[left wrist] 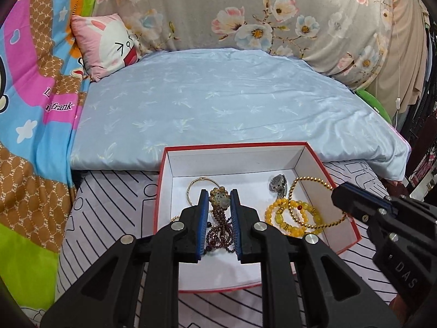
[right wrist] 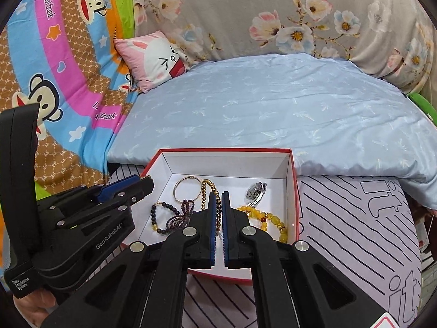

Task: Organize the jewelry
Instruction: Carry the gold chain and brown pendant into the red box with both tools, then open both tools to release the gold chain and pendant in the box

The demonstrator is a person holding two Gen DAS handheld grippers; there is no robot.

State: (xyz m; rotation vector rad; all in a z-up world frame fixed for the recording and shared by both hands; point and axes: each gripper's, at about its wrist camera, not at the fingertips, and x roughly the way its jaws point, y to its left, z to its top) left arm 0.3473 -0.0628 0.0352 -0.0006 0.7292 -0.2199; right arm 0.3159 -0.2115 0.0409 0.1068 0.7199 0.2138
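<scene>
A red box with a white inside (left wrist: 235, 145) (right wrist: 224, 150) lies on the striped sheet and holds the jewelry. In it are a thin gold bangle (left wrist: 191, 188) (right wrist: 188, 176), a purple bead bracelet (left wrist: 218, 227) (right wrist: 177, 218), a metal watch (left wrist: 278, 183) (right wrist: 255, 191), yellow bead bracelets (left wrist: 293, 231) (right wrist: 273, 218) and a gold bead necklace (left wrist: 314, 179) (right wrist: 204, 188). My left gripper (left wrist: 218, 194) (right wrist: 146, 181) hovers over the box's left side with its jaws a little apart and nothing gripped. My right gripper (right wrist: 218, 195) (left wrist: 338, 194) is shut and empty above the gold necklace.
A folded light blue quilt (left wrist: 218, 95) lies just behind the box. Floral bedding (left wrist: 245, 13) is piled at the back, with a pink cartoon pillow (left wrist: 109, 43) and a bright cartoon blanket (left wrist: 35, 95) on the left. A hand (right wrist: 35, 309) holds the left gripper.
</scene>
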